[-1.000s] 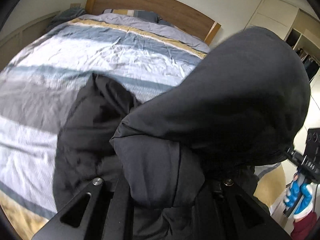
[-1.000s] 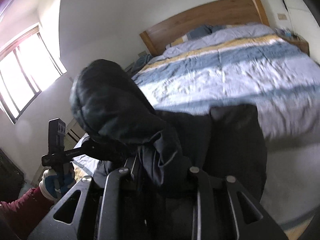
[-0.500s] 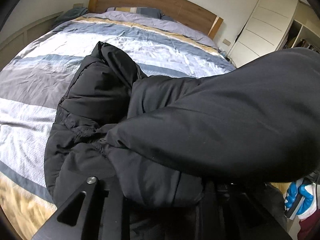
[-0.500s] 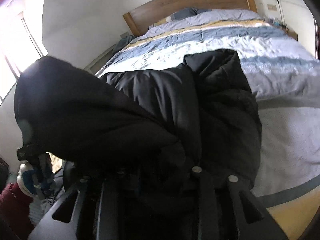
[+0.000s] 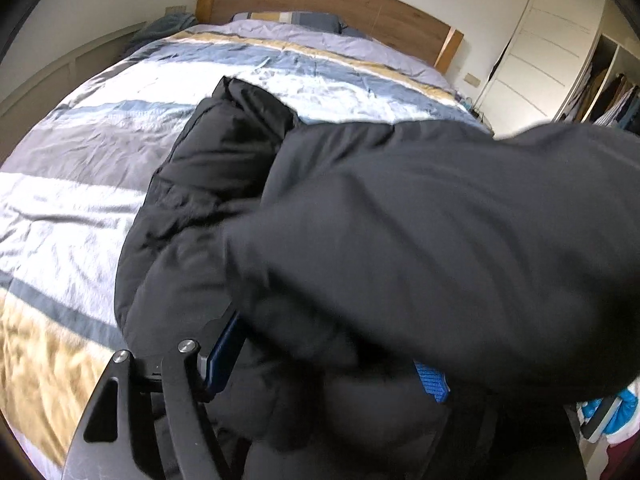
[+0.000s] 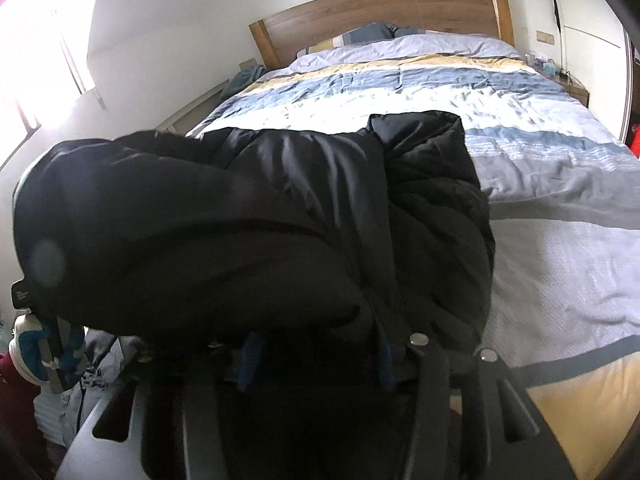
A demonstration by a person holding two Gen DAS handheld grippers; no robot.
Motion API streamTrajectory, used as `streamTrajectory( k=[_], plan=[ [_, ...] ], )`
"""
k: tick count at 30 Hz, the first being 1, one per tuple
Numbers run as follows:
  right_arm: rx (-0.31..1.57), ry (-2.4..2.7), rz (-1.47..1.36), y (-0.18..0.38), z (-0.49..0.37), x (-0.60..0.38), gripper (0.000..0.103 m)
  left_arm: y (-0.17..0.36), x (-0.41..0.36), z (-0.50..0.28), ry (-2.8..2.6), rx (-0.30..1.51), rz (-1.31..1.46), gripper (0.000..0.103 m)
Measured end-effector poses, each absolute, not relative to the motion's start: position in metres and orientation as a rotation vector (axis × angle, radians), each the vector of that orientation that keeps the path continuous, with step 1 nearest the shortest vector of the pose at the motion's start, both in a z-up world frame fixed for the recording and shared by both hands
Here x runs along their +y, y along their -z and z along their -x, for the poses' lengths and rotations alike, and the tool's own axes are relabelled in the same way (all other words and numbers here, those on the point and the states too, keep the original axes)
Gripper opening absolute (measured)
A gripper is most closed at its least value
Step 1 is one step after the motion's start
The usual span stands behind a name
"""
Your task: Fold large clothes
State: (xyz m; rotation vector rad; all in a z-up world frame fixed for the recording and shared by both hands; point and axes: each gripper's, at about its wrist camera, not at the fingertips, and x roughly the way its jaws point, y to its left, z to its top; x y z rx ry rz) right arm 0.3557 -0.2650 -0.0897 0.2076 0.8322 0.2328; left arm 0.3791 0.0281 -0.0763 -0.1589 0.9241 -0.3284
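Black puffer jacket [image 5: 208, 184] is being laid on striped duvet [image 5: 80, 184]; left gripper [image 5: 324, 364] and right gripper [image 6: 316, 356] jaws are being opened, fabric between both.

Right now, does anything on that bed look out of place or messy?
The black puffy jacket lies bunched, not flat, on the striped duvet, and its near end bulges over both grippers' opening fingers. The duvet is wrinkled. Nothing looks torn or spilled.

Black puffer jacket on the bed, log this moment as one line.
item: black puffer jacket on striped duvet | left gripper: opening, fabric between jaws | right gripper: opening, fabric between jaws
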Motion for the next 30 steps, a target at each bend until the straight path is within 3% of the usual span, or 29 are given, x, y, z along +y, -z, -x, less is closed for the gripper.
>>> streamTrajectory(
  k=[15, 20, 30],
  plan=[
    [0.856, -0.163, -0.184, 0.081, -0.305, -0.266, 0.047, 0.055, 0.054, -0.321, 0.334, 0.887, 0.126, 0.076],
    [0.817, -0.157, -0.122, 0.053, -0.29, -0.261, 0.047, 0.022, 0.075, -0.315, 0.315, 0.807, 0.13, 0.085],
    [0.69, -0.233, -0.076, -0.009, -0.323, -0.23, 0.056, -0.023, 0.045, -0.362, 0.355, 0.721, 0.111, 0.089]
  ],
)
